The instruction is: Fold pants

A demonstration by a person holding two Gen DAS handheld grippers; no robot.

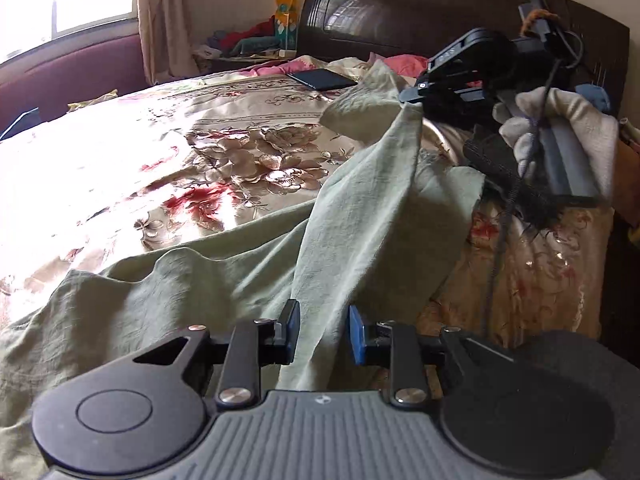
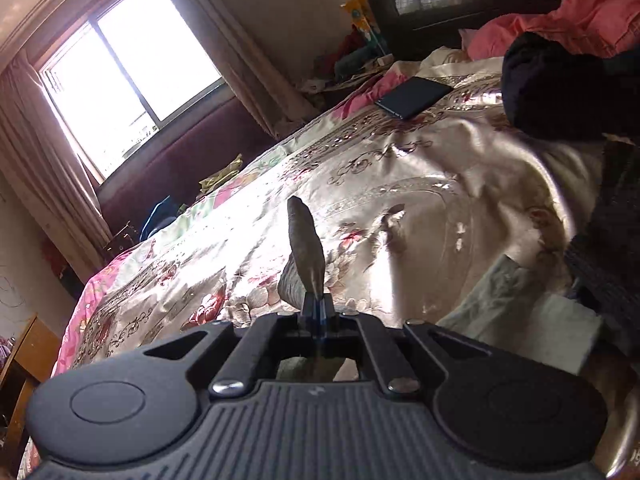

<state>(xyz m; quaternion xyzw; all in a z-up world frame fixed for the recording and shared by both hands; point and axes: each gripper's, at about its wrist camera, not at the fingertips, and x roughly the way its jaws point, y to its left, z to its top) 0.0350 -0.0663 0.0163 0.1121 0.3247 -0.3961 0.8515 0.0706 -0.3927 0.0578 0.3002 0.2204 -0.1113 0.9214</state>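
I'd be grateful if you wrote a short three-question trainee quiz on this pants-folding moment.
1. True or false: the right gripper is shut on a fold of the green pants.
2. Which flat dark thing lies on the bedspread near the headboard? A) a phone B) a plate C) a shoe
3. Fill in: pants cloth passes between the left gripper's ____ pads.

Key: 1 true. 2 A, the phone. 3 blue.
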